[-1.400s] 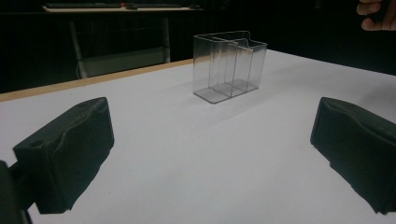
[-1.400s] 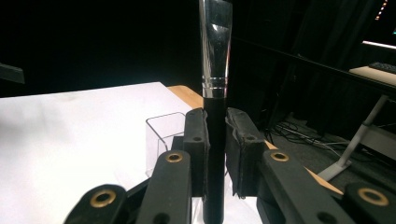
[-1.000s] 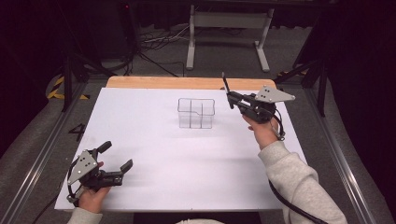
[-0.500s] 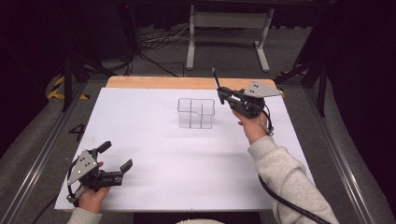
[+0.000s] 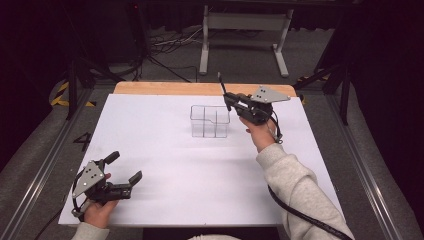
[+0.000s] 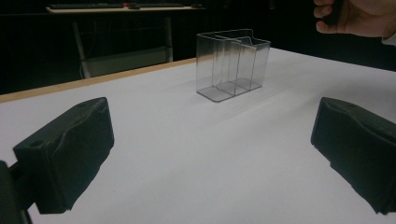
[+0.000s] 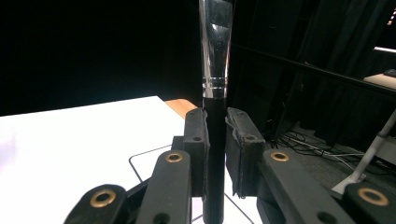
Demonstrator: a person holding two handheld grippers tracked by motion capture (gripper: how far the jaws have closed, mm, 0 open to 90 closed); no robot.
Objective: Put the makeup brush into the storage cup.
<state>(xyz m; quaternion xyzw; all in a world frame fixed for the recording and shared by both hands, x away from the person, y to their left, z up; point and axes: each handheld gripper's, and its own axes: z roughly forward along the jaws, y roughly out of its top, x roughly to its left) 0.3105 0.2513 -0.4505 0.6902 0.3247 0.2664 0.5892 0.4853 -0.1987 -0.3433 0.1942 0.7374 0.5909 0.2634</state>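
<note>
A clear plastic holder (image 5: 210, 121) with several compartments stands upright on the white table cover (image 5: 165, 150), at the far middle; it appears as the clear holder (image 6: 232, 63) in the left gripper view. My right gripper (image 5: 230, 100) hovers at the holder's upper right corner, shut on a thin black brush handle (image 5: 221, 86) that points up and away. In the right gripper view the pads (image 7: 194, 135) clamp the black handle (image 7: 215, 154) below its silver ferrule (image 7: 215, 42); my right gripper (image 7: 215, 122) sits above the holder's rim. My left gripper (image 5: 125, 166) rests open at the near left with nothing between its jaws, seen as the left gripper (image 6: 210, 154).
A wooden table edge (image 5: 200, 88) runs along the far side. A metal stand (image 5: 245, 30) and cables lie on the floor beyond it. Metal rails (image 5: 45, 165) flank the table. The person's right hand (image 6: 355, 16) shows at the top right of the left gripper view.
My right gripper has moved left with the brush, from beside the holder to its upper right corner. The left gripper has stayed put.
</note>
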